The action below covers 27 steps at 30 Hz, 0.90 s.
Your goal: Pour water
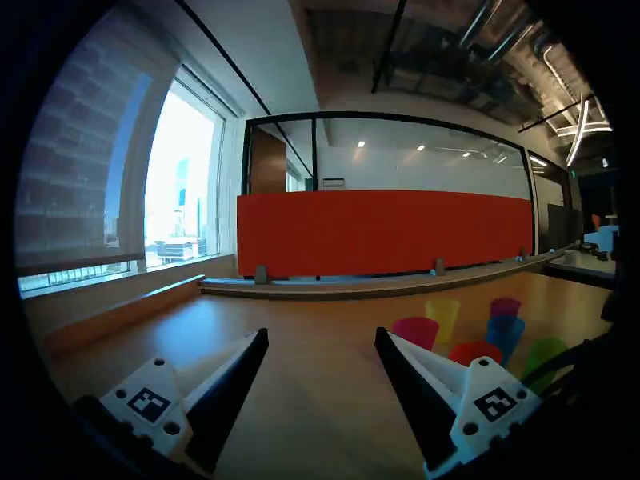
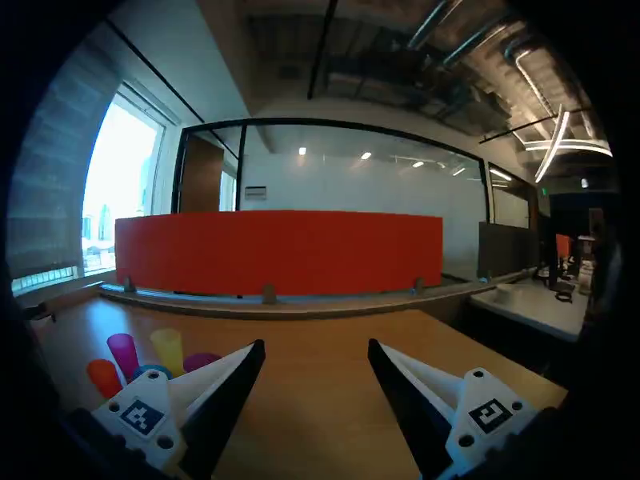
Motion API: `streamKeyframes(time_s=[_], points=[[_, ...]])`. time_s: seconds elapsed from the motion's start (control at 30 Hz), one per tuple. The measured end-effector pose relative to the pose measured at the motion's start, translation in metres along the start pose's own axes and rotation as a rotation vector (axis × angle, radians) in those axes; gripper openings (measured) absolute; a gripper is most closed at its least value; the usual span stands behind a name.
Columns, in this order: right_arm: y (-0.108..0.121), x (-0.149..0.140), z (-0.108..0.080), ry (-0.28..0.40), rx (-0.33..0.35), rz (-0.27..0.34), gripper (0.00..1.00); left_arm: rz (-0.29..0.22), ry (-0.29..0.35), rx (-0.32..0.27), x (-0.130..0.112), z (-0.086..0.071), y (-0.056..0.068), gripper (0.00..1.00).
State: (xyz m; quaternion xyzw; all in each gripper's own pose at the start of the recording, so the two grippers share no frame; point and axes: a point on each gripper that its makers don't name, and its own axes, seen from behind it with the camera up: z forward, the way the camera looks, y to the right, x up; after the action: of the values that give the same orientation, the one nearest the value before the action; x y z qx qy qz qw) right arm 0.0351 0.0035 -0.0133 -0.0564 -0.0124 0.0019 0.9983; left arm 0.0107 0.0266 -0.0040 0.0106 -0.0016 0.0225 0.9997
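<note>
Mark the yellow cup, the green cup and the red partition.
yellow cup [image 1: 442,320], left gripper view, its side wall.
green cup [image 1: 547,350], left gripper view, its upper part.
red partition [image 1: 384,232], left gripper view, the panel's middle.

The right gripper [image 2: 314,344] hovers over the wooden table [image 2: 320,416], jaws spread wide with nothing between them. At 8 o'clock, an orange cup [image 2: 104,376], a magenta cup [image 2: 123,352] and a yellow cup [image 2: 168,348] stand clustered, partly behind one jaw. A red partition [image 2: 280,252] lines the table's far edge.
</note>
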Motion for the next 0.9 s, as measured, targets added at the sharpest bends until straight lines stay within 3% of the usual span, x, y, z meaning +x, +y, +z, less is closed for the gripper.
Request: streamKeyframes(time_s=[0.5, 0.9], points=[[-0.001, 0.001, 0.001, -0.002, -0.009, -0.002, 1.0, -0.017, -0.018, -0.001, -0.018, 0.005, -0.007, 0.99], [-0.001, 0.005, 0.001, 0.002, -0.01, -0.008, 1.0, -0.017, 0.004, 0.0, -0.014, 0.002, -0.009, 0.99]])
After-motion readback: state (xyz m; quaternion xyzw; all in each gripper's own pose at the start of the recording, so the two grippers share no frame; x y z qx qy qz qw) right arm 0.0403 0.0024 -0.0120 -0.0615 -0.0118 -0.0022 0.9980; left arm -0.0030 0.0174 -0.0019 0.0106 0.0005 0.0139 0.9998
